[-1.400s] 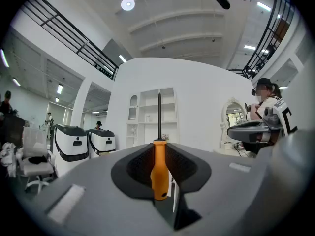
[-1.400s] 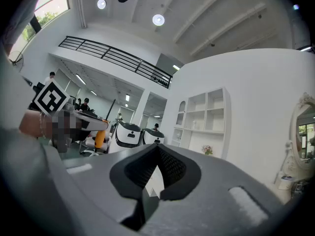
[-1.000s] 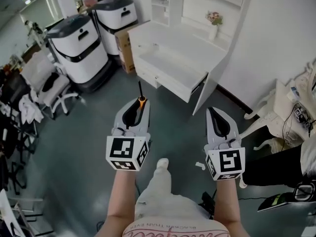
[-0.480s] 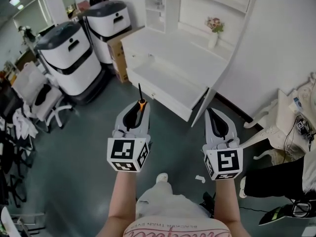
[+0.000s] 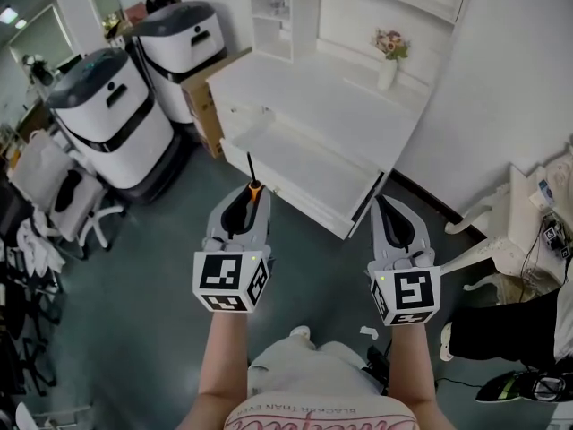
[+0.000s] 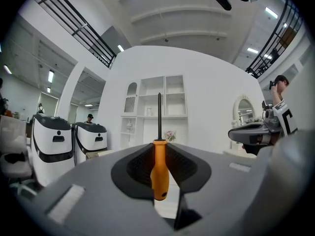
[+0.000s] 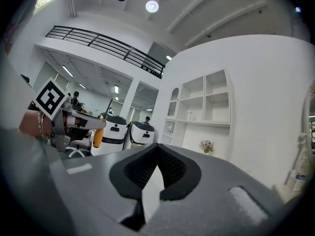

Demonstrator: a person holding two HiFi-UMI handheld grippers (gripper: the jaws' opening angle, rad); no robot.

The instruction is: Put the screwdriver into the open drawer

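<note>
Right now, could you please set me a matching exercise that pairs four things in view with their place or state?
Things:
1 screwdriver
2 drawer
3 flower vase
4 right gripper

Places or states:
A standing on top of the desk
B pulled out of the desk
C clamped in the left gripper
D jaws together, nothing between them

Pairs: 1-C, 2-B, 3-A, 4-D

The screwdriver (image 6: pixel 159 168) has an orange handle and black shaft; the open drawer (image 5: pixel 309 170) is white.
</note>
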